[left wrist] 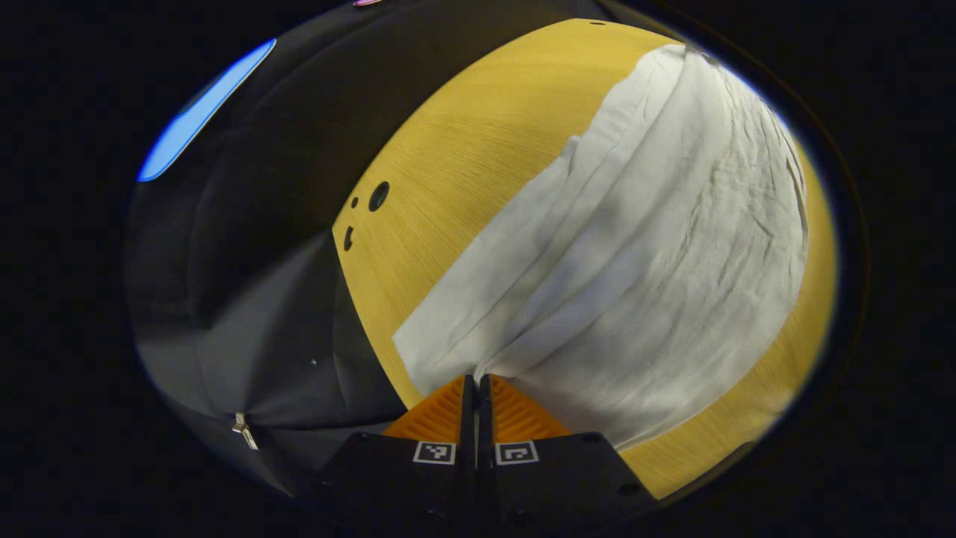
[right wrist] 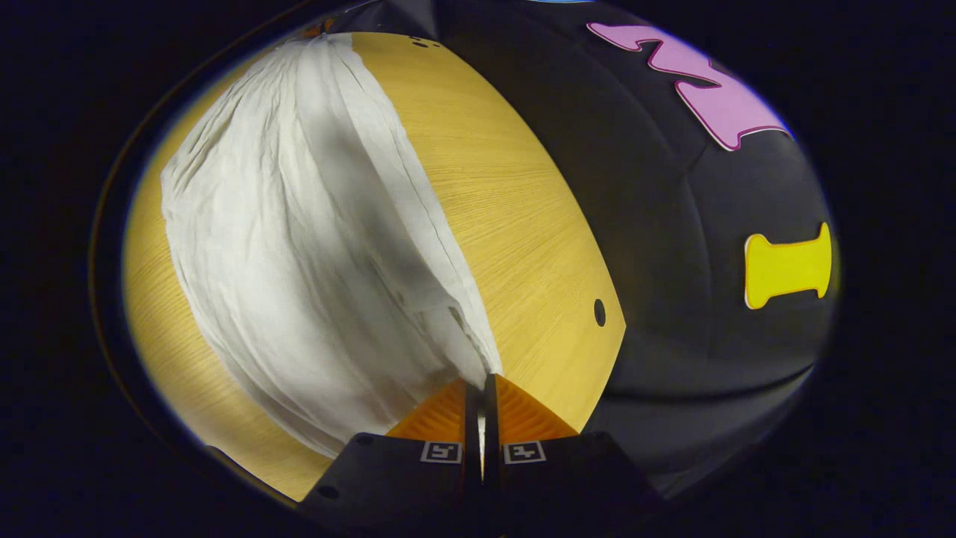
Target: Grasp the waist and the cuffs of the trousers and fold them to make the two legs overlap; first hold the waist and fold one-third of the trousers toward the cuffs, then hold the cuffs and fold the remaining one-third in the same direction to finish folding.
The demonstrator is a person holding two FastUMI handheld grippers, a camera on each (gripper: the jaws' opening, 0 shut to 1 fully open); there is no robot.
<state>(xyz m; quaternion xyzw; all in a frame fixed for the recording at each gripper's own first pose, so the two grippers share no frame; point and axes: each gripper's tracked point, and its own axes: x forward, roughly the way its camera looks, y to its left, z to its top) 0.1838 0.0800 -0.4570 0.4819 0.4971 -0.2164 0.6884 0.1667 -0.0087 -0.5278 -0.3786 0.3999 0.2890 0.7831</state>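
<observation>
Looking through the left gripper view, I see my left gripper (left wrist: 476,381) with its fingers pressed together on the near edge of the white trousers (left wrist: 627,246). The cloth rises from the pinch and runs away across the wooden table (left wrist: 463,149), wrinkled and partly lifted. Whether this edge is waist or cuff I cannot tell from here.

Through the right gripper view, my right gripper (right wrist: 482,382) is likewise clamped on a corner of the trousers (right wrist: 284,246), a thin strip of fabric showing between the fingers. The garment spreads leftward over the table (right wrist: 515,217), whose far edge meets the black booth wall (right wrist: 672,246).
</observation>
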